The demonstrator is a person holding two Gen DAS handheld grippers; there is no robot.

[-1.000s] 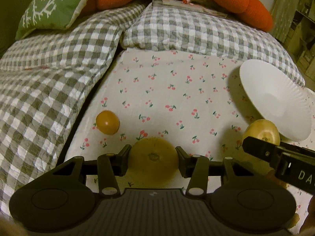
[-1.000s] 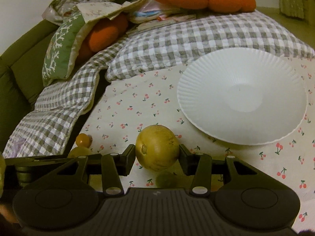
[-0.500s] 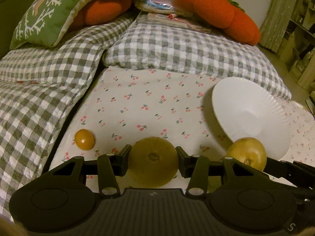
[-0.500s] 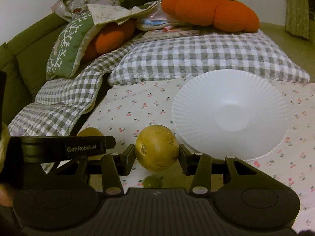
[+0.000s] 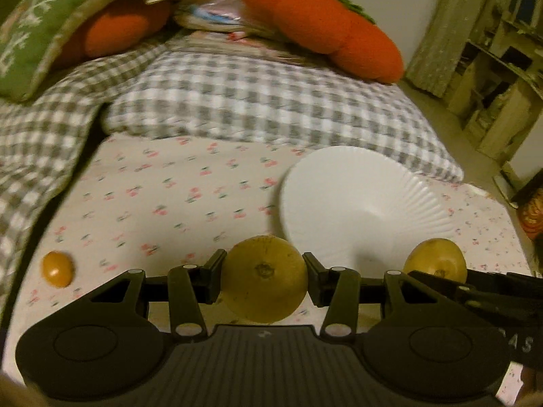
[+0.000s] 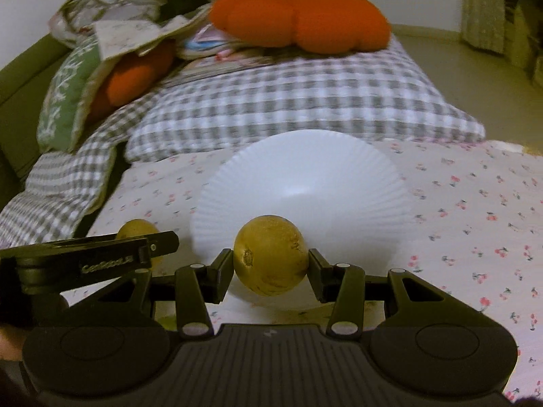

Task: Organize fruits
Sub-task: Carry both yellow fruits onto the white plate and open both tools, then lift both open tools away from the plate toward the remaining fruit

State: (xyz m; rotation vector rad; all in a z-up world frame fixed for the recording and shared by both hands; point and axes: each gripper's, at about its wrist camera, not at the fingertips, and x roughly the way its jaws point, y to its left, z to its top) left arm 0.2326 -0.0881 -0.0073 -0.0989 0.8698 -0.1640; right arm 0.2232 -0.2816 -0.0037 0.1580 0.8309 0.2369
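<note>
My left gripper (image 5: 264, 276) is shut on a round yellow fruit (image 5: 264, 278) and holds it above the cherry-print sheet, just left of the white ribbed plate (image 5: 359, 203). My right gripper (image 6: 270, 264) is shut on a second yellow fruit (image 6: 270, 254) at the near rim of the plate (image 6: 302, 183). That fruit also shows in the left wrist view (image 5: 435, 259); the left one shows in the right wrist view (image 6: 137, 232) behind the left gripper's finger. A small orange fruit (image 5: 57, 268) lies on the sheet at the far left.
Grey checked pillows (image 5: 264, 101) and a checked blanket (image 5: 30, 149) border the sheet at the back and left. Orange plush cushions (image 5: 325, 23) and a green cushion (image 5: 30, 34) lie behind. Shelves (image 5: 502, 78) stand at the right.
Both grippers have risen and moved toward the plate with their fruits. The plate now sits closer and more central in both views; the small orange fruit has slid to the far left.
</note>
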